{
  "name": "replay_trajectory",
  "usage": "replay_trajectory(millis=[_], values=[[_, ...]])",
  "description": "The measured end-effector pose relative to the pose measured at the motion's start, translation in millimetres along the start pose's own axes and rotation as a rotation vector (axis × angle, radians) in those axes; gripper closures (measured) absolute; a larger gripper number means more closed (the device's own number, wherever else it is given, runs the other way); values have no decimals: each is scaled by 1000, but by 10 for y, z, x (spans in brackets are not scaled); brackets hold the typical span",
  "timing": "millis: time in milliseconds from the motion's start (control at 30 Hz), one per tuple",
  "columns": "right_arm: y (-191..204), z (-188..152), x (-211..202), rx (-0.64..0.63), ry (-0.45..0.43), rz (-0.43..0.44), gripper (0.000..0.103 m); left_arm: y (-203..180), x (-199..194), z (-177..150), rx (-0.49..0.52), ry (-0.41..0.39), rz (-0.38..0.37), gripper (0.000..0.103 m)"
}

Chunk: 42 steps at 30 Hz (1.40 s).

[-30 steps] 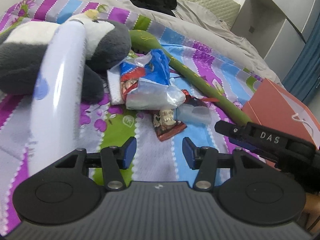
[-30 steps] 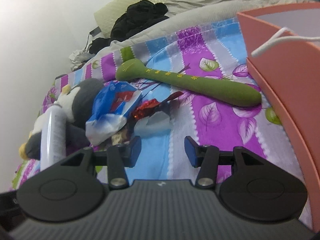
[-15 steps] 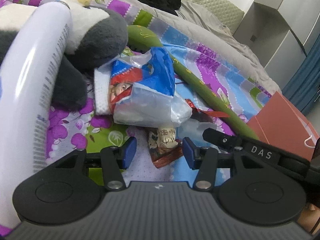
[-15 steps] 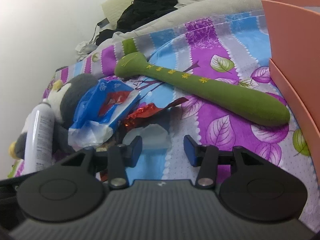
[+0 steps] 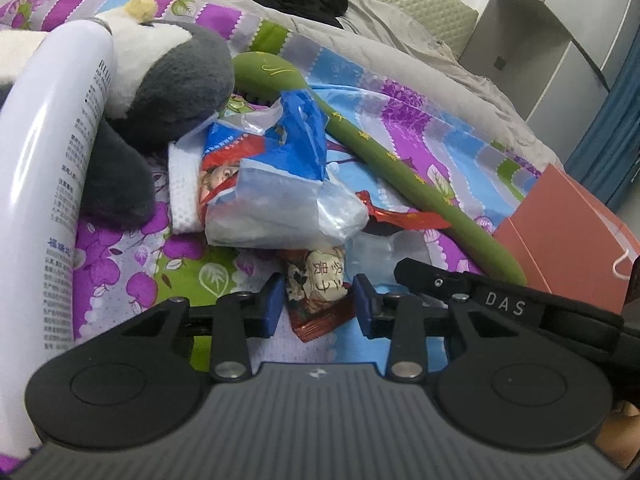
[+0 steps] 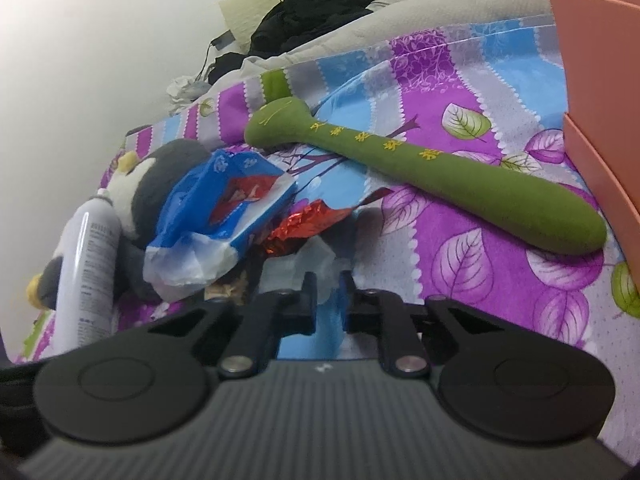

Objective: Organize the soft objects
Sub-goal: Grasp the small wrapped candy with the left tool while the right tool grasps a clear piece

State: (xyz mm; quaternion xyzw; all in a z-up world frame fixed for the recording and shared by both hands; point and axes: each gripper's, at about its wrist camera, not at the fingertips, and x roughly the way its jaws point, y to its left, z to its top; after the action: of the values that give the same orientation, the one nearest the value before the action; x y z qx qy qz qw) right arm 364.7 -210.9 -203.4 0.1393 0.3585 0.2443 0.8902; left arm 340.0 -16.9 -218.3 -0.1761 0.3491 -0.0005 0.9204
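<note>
We see a bed with a bright striped sheet (image 5: 420, 128) full of purple leaves, and a pile of soft things and wrappers on it. Our left gripper (image 5: 316, 306) has just been closing its 2 blue pads, and a small snack packet (image 5: 320, 292) with printed writing sits right between them; the pads look like they touch its sides, so we say it is pinched. Our right gripper (image 6: 328, 300) has just been closing too, and now its jaws stand very narrow, with the edge of a clear plastic wrapper (image 6: 308, 258) at their tips; we cannot tell if it is truly caught. In the left view the right gripper's black arm lies just beside our left one. A blue and red plastic bag (image 5: 276, 184) lies on top of the pile, touching the snack packet. A crinkly red foil wrapper (image 6: 304, 224) peeks out under the bag. A grey and white plush penguin (image 5: 168, 76) rests behind the bag, and a tall white spray can (image 5: 52, 184) leans against it. A long green plush stick (image 6: 440, 172) with yellow marks lies across the sheet, well apart from both grippers. An orange paper bag (image 5: 560, 232) stands at the right, near the stick's end. Black clothes (image 6: 316, 12) lie far back.
</note>
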Motion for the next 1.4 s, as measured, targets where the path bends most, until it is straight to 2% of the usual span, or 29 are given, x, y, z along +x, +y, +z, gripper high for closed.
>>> replay_trajectory(millis=[33, 333, 633, 1100, 1400], values=[[5, -11, -22, 2, -3, -3, 91, 6, -26, -6, 1, 4, -2, 66], [122, -123, -289, 1, -33, -46, 92, 73, -339, -94, -6, 21, -8, 70], [347, -197, -539, -76, -56, -128, 92, 110, -688, -189, 4, 27, -16, 70], [506, -582, -1071, -102, -41, -172, 92, -41, -1253, -404, 115, 56, -6, 70], [764, -812, -1471, -130, -6, -197, 92, -56, -1701, -494, 77, 65, -35, 70]])
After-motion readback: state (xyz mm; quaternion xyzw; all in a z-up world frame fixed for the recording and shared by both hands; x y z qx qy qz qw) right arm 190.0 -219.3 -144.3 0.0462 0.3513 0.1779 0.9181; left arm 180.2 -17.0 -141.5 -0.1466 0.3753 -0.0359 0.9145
